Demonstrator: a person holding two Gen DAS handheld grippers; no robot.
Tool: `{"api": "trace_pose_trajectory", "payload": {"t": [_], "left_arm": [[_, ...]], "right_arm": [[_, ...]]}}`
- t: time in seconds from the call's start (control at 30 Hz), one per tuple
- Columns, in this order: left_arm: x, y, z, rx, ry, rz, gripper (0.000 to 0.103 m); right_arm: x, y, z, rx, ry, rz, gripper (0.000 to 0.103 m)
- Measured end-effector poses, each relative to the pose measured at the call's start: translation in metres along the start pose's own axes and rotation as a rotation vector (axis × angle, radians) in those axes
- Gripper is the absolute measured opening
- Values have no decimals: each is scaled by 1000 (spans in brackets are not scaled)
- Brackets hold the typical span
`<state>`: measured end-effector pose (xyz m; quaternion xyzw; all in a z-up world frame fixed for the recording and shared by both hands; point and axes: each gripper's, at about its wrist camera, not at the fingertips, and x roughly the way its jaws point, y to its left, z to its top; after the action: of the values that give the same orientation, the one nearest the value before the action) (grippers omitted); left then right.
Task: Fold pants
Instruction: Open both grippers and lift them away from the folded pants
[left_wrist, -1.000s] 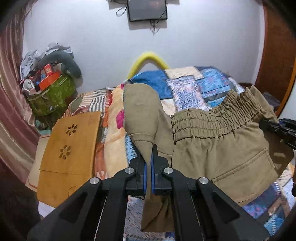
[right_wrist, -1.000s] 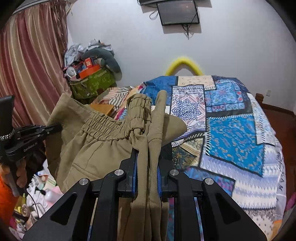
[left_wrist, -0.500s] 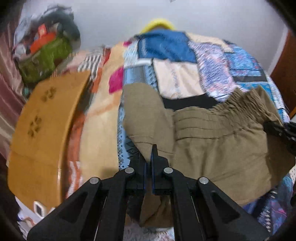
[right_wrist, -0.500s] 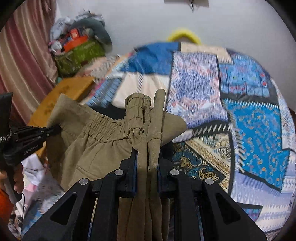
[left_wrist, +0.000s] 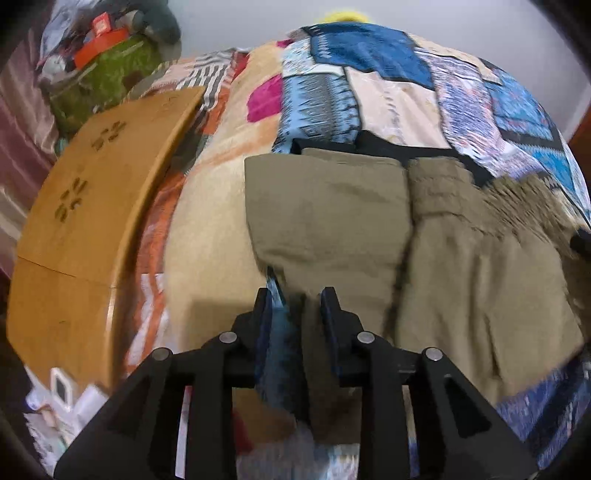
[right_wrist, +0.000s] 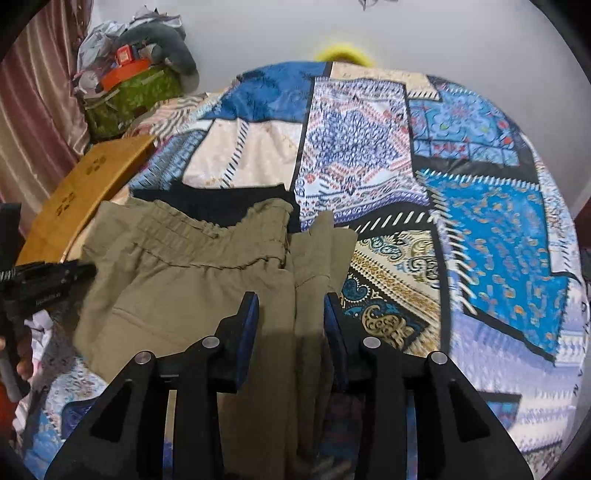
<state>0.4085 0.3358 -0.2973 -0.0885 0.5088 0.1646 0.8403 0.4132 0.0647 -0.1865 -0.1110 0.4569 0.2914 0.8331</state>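
Your pants (left_wrist: 369, 221) lie folded on the bed (right_wrist: 369, 147); left claw (left_wrist: 297, 306) and right claw (right_wrist: 290, 310) are opening, fabric loose between them; squaring remains.

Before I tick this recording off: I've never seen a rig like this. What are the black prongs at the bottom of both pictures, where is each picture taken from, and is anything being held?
There is no robot here. A person carries one hand-held gripper in each hand, and each has a wide-angle camera looking forward along its two black fingers. One picture comes from the left hand-held gripper, the other from the right hand-held gripper.

Both look down on a bed with a patchwork bedspread. On it lie olive pants, elastic waistband away from the cameras. Left of them is a wooden board, with a green bag piled with clutter in the corner.

Both grippers' jaws are opening. Cloth still runs between each pair of fingers, but the pads stand clear of it, so the pants seem to be let go onto the bed.
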Motion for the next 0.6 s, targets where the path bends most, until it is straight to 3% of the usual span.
{"api": "trace_pose_trajectory", "payload": {"t": [0.13,0.23,0.4,0.6], "left_arm": [[-57,-7,-7,19,-63,9,36],[-121,-13,-16,24,-147,-26,40],[-246,-30,-46,66,-351,-67,61],[-375,-49,-100,89,-580,-123,67]], "right_arm": [[-48,8,0,3,-77,40,33],[-110,20,-5,-3,-175,77,33],[-208,42,-21,-3,-329,135,40],[-310,67,-59,-20,-493,169,40]]}}
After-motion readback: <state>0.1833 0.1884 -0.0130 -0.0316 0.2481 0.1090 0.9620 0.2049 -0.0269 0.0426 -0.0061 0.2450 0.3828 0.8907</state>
